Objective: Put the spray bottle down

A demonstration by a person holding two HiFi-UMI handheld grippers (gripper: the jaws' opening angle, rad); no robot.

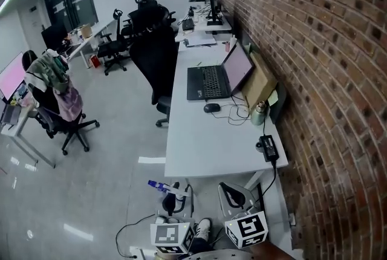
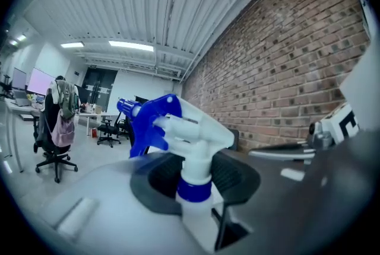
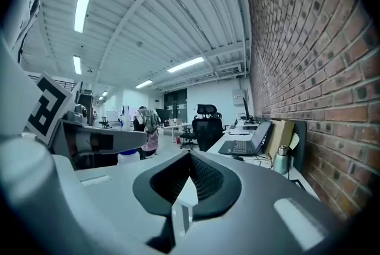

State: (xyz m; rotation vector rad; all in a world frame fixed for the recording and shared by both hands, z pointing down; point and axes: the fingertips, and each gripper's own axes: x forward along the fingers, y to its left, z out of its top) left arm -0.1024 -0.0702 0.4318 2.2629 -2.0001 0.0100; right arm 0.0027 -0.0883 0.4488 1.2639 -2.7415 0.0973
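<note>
**Spray bottle gripped off the tabletop**

The left tool point(image 2: 195, 177) is clamping the neck of the white plastic spray bottle point(image 2: 189, 127) with a blue trigger head, upright, just off the near edge of the white tabletop point(image 1: 211, 145). The right tool point(image 3: 189, 179) is sitting with its jaws together, empty.

We stand in an open office; along the brick wall point(image 1: 314, 71) runs a long white table point(image 1: 211, 144) bearing a laptop point(image 1: 211, 80); farther from that wall stand black swivel chairs point(image 1: 154, 53) and more tables point(image 1: 87, 42).
</note>
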